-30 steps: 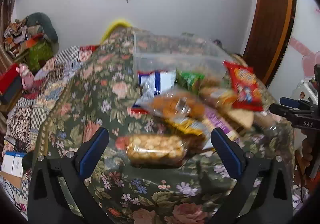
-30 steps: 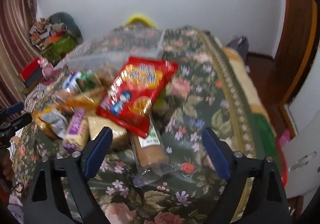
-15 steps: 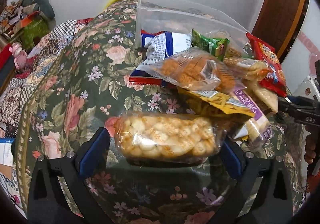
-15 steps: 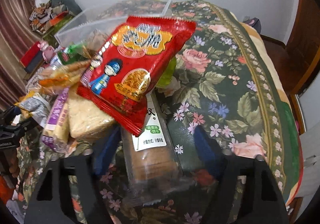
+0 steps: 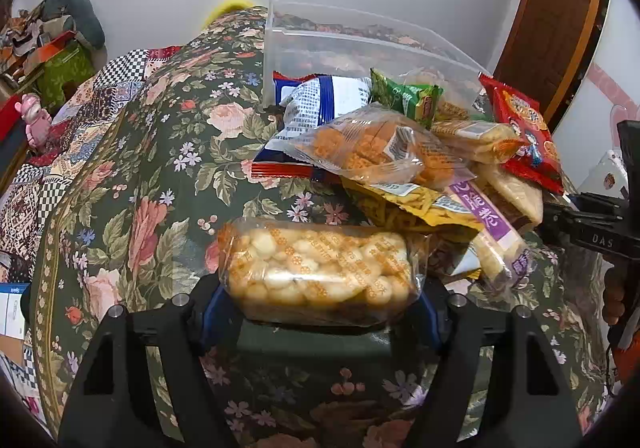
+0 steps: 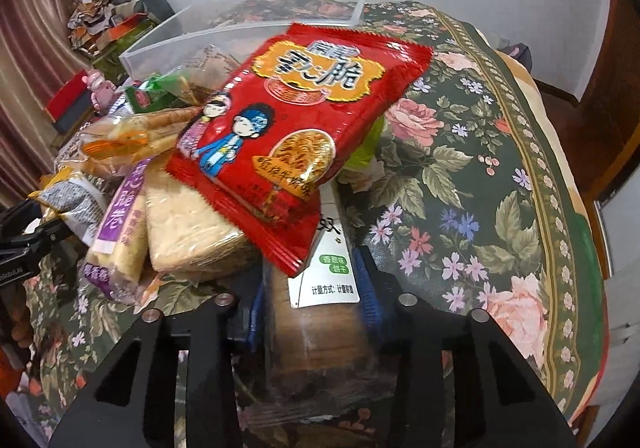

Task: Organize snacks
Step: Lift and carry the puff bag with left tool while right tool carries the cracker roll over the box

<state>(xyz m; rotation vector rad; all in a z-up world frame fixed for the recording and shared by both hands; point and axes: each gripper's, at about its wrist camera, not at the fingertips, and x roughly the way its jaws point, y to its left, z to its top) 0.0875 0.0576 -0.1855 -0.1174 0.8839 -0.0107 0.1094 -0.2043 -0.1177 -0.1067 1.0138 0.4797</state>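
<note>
A pile of snack packs lies on the floral tablecloth (image 5: 140,176). My left gripper (image 5: 318,308) is shut on a clear bag of small round crackers (image 5: 320,268) at the near edge of the pile. My right gripper (image 6: 312,308) is shut on a brown biscuit pack with a white label (image 6: 320,312), whose far end lies under a red noodle-snack bag (image 6: 296,120). A clear plastic bin (image 5: 360,44) stands behind the pile; it also shows in the right wrist view (image 6: 248,28).
The pile holds a blue-white bag (image 5: 320,104), a green pack (image 5: 404,96), an orange snack bag (image 5: 376,148), a purple-label pack (image 6: 120,224) and a pale cracker pack (image 6: 188,224). The other gripper shows at each view's edge (image 5: 592,224).
Both grippers moved forward and closed: the left on the round-cracker bag, the right on the brown biscuit pack.
</note>
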